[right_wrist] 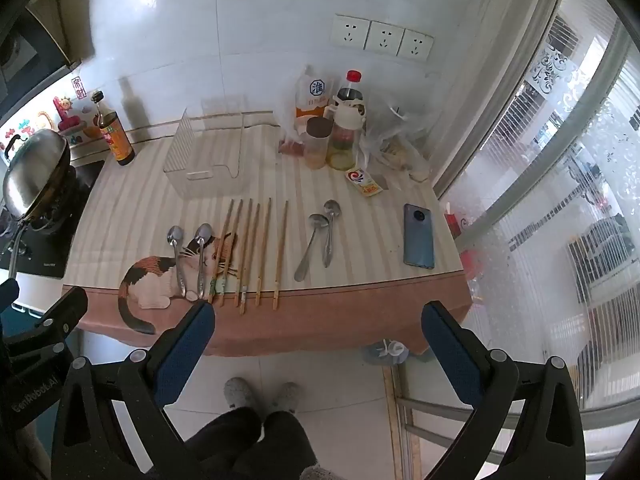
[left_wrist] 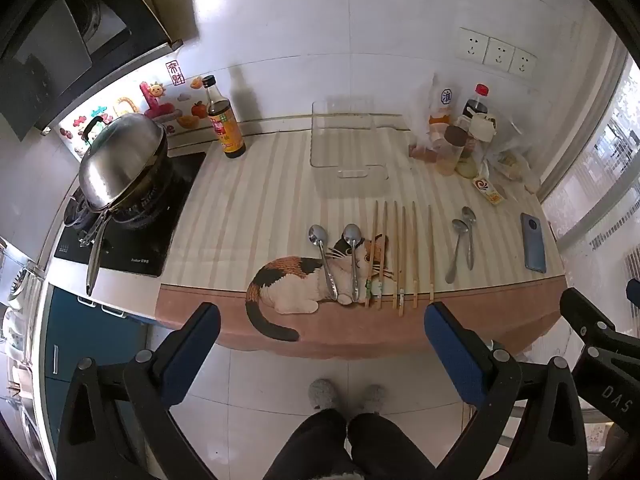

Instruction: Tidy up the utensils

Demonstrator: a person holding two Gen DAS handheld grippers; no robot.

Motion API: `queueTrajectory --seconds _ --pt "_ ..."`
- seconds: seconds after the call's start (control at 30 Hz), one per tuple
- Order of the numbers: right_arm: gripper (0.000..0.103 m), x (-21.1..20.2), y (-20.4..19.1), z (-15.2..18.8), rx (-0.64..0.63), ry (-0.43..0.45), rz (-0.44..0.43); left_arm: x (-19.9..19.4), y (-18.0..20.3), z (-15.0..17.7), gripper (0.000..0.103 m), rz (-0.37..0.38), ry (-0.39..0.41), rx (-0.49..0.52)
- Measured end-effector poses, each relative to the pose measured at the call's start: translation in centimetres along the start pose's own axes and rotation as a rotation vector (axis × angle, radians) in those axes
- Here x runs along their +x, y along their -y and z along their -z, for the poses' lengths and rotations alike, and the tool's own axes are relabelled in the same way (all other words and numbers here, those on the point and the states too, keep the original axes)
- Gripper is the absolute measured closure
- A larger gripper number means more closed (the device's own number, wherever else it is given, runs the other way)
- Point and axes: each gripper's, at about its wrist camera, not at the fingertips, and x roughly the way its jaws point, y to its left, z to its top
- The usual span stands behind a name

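A: Where do the utensils lie?

B: Six chopsticks (left_wrist: 402,258) lie side by side in the middle of the counter (left_wrist: 248,208), near its front edge. Two spoons (left_wrist: 338,262) lie just left of them, two more spoons (left_wrist: 462,246) to their right.

A: And behind?

B: A clear bin (left_wrist: 346,142) stands behind the chopsticks, toward the wall. Left of it stands a sauce bottle (left_wrist: 224,120), and further left a lidded wok (left_wrist: 120,160) on the stove. Right of the bin is a cluster of bottles and bags (right_wrist: 340,128); a phone (right_wrist: 418,236) lies near the counter's right edge.

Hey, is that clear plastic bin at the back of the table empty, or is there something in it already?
Empty. Through the clear bin only the striped tablecloth shows; spoons and chopsticks all lie outside it.
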Motion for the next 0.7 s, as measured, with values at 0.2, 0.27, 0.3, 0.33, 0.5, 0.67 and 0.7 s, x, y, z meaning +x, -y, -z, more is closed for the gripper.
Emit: queueTrajectory --seconds 0.2,0.27,0.3,0.33,0.5,0.67,0.7 --pt "0.0 -0.09 0.06 0.15 -0.001 -0.001 -0.001 0.03 -0.01 0.01 0.0 0.003 -0.003 -0.001" --pt "0.0 -0.19 0.04 0.18 -0.002 -0.001 0.0 0.03 -0.03 0.03 0.0 0.006 -0.003 0.0" --pt "0.0 -0.05 0.13 0.28 0.0 -0.001 -0.003 0.0 -0.01 -0.01 0.0 0.003 -0.003 -0.001" --pt "0.0 -0.11 0.12 0.27 -0.001 -0.001 -0.003 0.0 -0.03 -0.02 0.0 0.005 -0.003 -0.001" --pt "0.0 -0.46 0.07 0.28 0.0 0.002 0.0 0.0 -0.02 -0.05 0.0 0.002 0.001 -0.001" --pt "0.0 -0.58 0.08 0.29 0.001 0.004 0.0 -0.01 0.07 -0.03 0.0 0.001 0.003 -0.001" --pt "0.0 -0.53 0.08 0.31 0.0 0.004 0.001 -0.02 0.06 -0.02 0.0 0.003 0.003 -0.002"
